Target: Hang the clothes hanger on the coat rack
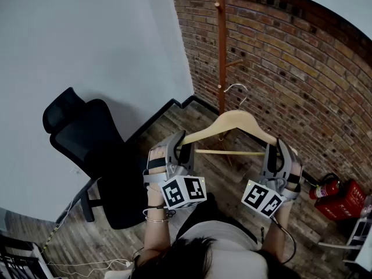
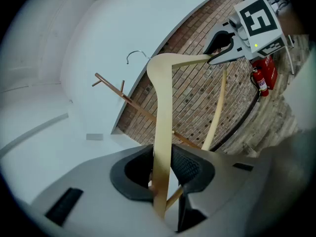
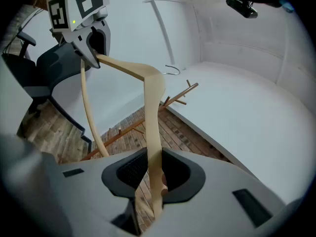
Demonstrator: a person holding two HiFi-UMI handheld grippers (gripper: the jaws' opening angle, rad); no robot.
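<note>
Head view: we find the clothes hanger point(image 1: 235, 122), pale wood with a metal hook point(image 1: 236, 90), held off the ground between the two grippers, in front of the person and roughly level. The left gripper point(image 1: 181, 142) has the end of the hanger's left arm. The right gripper point(image 1: 278, 149) has the end of its right arm. The crossbar point(image 1: 229, 152) runs between the two ends, just below the jaws.

Left gripper view: we record the jaws closed on the hanger's arm, with the wood passing between the two dark pads and both pads against it. Right gripper view: we record the same condition, the jaws clamped on the opposite arm and the wood filling the gap between the pads. Each of these views shows the other gripper at the far end of the hanger.

The coat rack point(image 1: 220, 45), a reddish-brown wooden pole with short pegs, stands upright before the brick wall point(image 1: 290, 68), close to the corner where that wall meets the white wall point(image 1: 104, 45). The hook sits just to the right of the pole and below a peg point(image 1: 235, 63). It rests on no peg, and we cannot tell whether it touches the pole.

Other items noted: a black office chair point(image 1: 87, 144) on the wooden floor point(image 1: 104, 243) to the person's left, and a red fire extinguisher point(image 1: 326, 188) at the foot of the brick wall to the right.
</note>
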